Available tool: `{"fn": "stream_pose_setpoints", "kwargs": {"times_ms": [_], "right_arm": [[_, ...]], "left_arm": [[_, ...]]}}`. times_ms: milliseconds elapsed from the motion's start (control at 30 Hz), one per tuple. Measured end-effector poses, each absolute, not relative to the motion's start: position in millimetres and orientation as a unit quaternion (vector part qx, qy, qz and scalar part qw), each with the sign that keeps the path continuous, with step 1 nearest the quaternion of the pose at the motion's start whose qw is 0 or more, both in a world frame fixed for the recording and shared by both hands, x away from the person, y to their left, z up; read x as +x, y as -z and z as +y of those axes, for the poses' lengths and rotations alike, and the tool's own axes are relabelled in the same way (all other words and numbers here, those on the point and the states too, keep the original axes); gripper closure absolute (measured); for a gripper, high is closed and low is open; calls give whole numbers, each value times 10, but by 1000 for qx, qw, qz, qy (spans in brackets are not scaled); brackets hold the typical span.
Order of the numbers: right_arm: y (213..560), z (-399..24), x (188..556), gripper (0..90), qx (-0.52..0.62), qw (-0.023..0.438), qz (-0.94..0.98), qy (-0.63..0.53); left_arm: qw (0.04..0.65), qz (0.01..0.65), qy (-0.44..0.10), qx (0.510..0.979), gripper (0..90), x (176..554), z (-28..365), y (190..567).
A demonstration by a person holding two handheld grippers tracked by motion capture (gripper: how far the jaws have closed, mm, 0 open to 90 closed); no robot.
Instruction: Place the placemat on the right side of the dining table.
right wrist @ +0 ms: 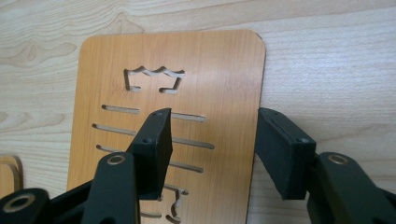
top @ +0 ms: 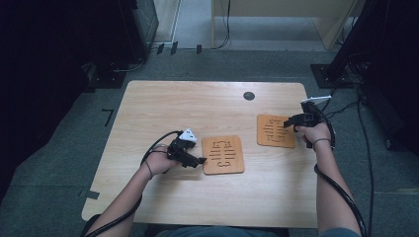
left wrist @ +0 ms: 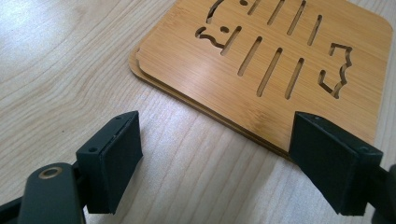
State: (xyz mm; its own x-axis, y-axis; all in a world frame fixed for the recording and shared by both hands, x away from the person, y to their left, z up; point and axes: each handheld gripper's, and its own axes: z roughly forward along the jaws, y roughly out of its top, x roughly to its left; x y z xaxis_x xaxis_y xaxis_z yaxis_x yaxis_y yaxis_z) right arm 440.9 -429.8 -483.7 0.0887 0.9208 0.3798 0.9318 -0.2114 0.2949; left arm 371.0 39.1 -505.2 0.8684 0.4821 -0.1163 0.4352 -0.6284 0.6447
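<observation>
Two bamboo trivets on the wooden table [top: 163, 106]. In the left gripper view the near-centre one [top: 223, 155] looks like two boards stacked, a second edge peeking out underneath [left wrist: 140, 70]. The single trivet [top: 275, 131] lies farther right, well apart from the stack. Your right gripper [top: 296, 120] sits at that trivet's right edge; in the right gripper view the jaws straddle the edge [right wrist: 259, 93], half spread and pressing nothing, so it's released, not grasping. Your left gripper [top: 193, 160] is just left of the stack, jaws wide apart over bare table, holding nothing. The step looks like picking up the single trivet to stack it with the others. To do it well, drop one jaw past the edge and under the board, keep the other on top, and clench only once the pads are square on the flat face, clear of the slots [right wrist: 187, 140]. A thin board can slide, so steady the stack with the left. No containers here; nothing holds anything.
</observation>
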Motion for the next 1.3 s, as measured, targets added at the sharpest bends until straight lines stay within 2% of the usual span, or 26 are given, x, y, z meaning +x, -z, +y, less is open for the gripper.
{"fn": "stream_pose_setpoints", "kwargs": {"times_ms": [367,1300], "right_arm": [[4775,-4273,4315,399,-720,-21,-644,258],[4826,-4091,4083,271,-683,-45,-674,279]], "left_arm": [[350,257,-34,900,163,3717,395,5057],[351,259,-35,899,164,3718,388,5059]]}}
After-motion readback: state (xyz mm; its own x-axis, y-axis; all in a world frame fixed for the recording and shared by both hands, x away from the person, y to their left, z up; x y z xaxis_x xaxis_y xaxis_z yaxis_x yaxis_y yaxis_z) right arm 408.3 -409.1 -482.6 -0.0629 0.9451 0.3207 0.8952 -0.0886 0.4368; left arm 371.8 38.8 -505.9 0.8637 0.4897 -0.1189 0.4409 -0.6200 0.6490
